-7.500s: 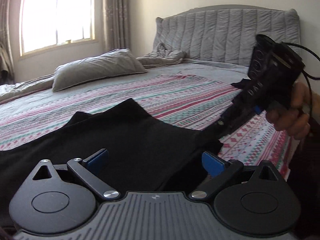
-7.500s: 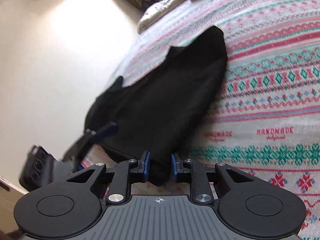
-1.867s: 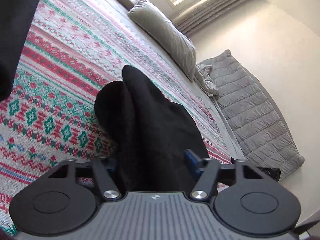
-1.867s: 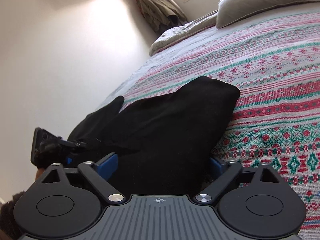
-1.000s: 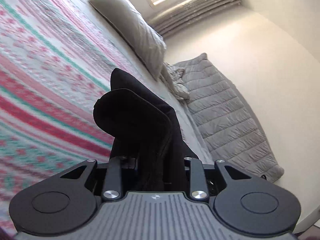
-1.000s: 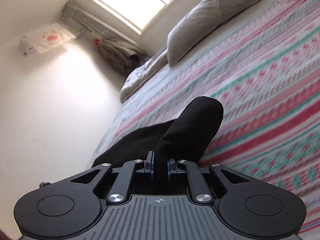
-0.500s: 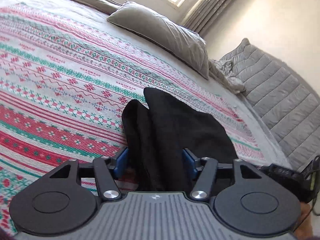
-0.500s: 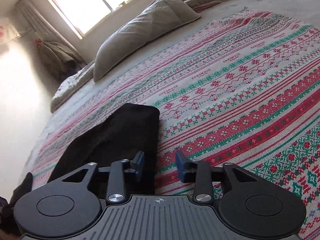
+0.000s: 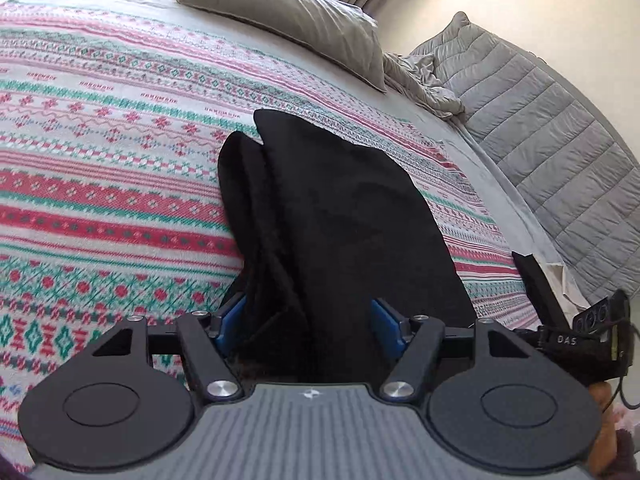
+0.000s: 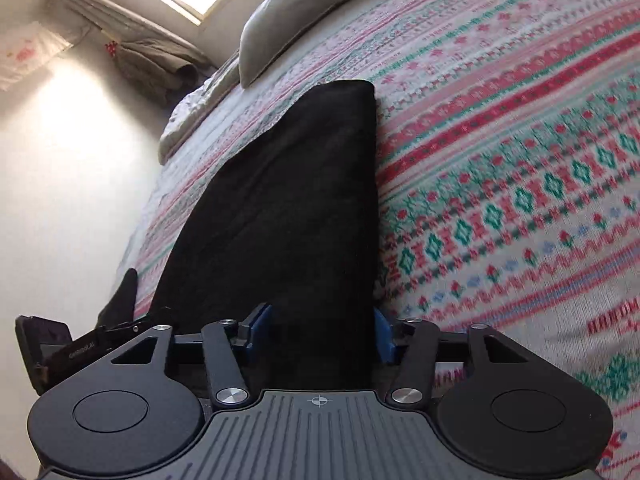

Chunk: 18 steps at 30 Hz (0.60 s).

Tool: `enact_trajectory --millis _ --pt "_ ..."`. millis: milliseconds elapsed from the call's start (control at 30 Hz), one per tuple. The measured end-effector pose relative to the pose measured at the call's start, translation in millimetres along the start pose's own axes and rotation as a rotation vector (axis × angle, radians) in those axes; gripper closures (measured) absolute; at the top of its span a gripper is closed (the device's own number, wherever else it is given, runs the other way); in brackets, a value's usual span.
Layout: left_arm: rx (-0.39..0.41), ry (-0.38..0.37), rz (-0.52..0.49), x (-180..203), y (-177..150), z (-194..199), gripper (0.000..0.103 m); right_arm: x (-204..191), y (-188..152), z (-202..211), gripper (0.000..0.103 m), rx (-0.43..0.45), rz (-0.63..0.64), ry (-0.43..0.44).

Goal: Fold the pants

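Note:
The black pants [image 9: 332, 216] lie folded in layers on the patterned bedspread [image 9: 100, 128]. My left gripper [image 9: 308, 322] is open, its blue pads wide on either side of the near end of the pants. My right gripper [image 10: 318, 332] is open too, its jaws straddling the near end of the pants [image 10: 296, 200] in the right wrist view. The other gripper shows at the right edge of the left wrist view [image 9: 592, 340] and at the lower left of the right wrist view [image 10: 60, 348].
A grey pillow [image 9: 288, 16] lies at the far side of the bed, with a crumpled grey sheet [image 9: 424, 84] and a quilted grey headboard [image 9: 540, 128] to the right. A white wall [image 10: 68, 168] and hanging clothes [image 10: 156, 68] are left of the bed.
Both grippers were shut on the pants a second ago and have opened wide. The pants have come down from being lifted and now rest flat on the bedspread.

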<state>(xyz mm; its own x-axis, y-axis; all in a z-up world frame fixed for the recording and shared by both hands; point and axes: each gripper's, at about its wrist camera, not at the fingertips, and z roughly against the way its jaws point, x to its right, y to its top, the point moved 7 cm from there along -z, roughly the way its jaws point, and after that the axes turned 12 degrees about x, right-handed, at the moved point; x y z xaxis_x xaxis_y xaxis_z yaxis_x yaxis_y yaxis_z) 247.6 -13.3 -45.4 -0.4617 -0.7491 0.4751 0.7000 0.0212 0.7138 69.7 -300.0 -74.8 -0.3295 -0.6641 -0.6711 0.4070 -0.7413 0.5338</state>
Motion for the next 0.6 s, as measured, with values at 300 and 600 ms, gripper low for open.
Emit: enact_trajectory --millis 300,600 --pt "0.068 -0.11 0.023 16 -7 15 0.065 4 22 30 0.09 0.035 -0.135 0.131" --pt "0.024 0.052 -0.293 36 -37 10 0.033 12 1 21 0.077 -0.007 0.103 -0.05"
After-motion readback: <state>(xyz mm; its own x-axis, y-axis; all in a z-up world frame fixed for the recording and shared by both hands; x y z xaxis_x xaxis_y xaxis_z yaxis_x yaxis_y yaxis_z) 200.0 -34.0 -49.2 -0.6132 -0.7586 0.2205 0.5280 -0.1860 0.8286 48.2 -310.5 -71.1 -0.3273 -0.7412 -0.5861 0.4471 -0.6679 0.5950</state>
